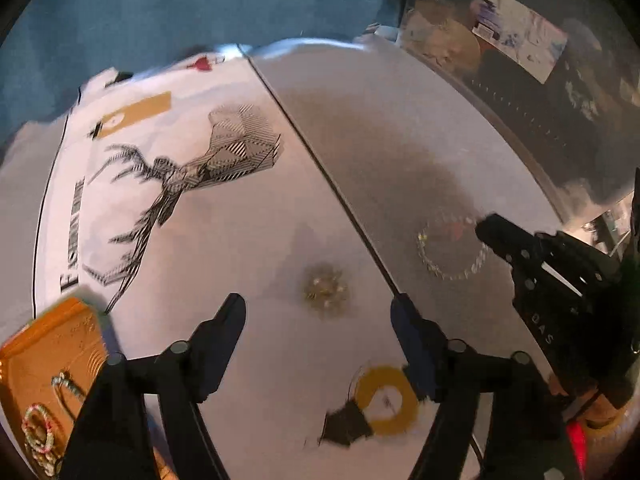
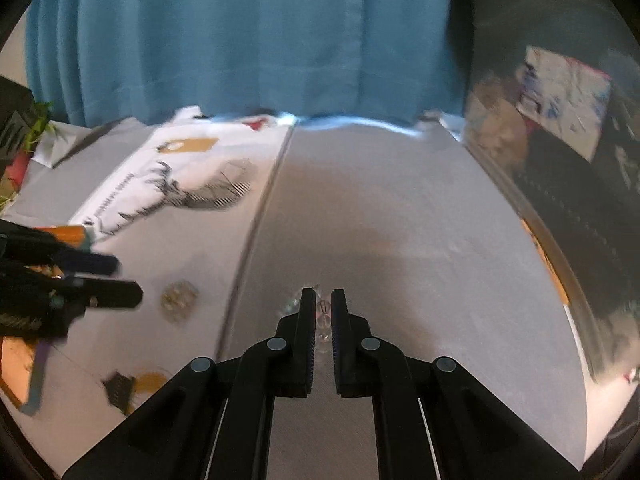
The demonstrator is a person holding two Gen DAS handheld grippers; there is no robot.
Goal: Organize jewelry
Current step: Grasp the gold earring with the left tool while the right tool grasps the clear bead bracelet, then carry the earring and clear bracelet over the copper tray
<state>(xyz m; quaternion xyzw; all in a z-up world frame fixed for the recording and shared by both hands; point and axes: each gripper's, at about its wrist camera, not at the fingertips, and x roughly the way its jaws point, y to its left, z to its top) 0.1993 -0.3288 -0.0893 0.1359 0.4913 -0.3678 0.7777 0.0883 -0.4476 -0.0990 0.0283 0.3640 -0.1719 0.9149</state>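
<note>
Right gripper (image 2: 323,312) nearly closed around blurry clear bead bracelet (image 1: 452,250), contact unclear; left gripper (image 1: 318,320) gapes over smeared brooch (image 1: 325,289).

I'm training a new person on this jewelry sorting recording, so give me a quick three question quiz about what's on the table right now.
1. True or false: the left gripper is closed on the gold cluster piece.
2. Which piece is between the right gripper's fingers? A) the clear bead bracelet B) the gold cluster piece C) the jewelry in the tray
3. Fill in: the orange tray lies to the ____ of the left gripper in its own view.

Key: 1 false, its fingers stand wide apart with the piece ahead on the table. 2 A. 3 left.
</note>
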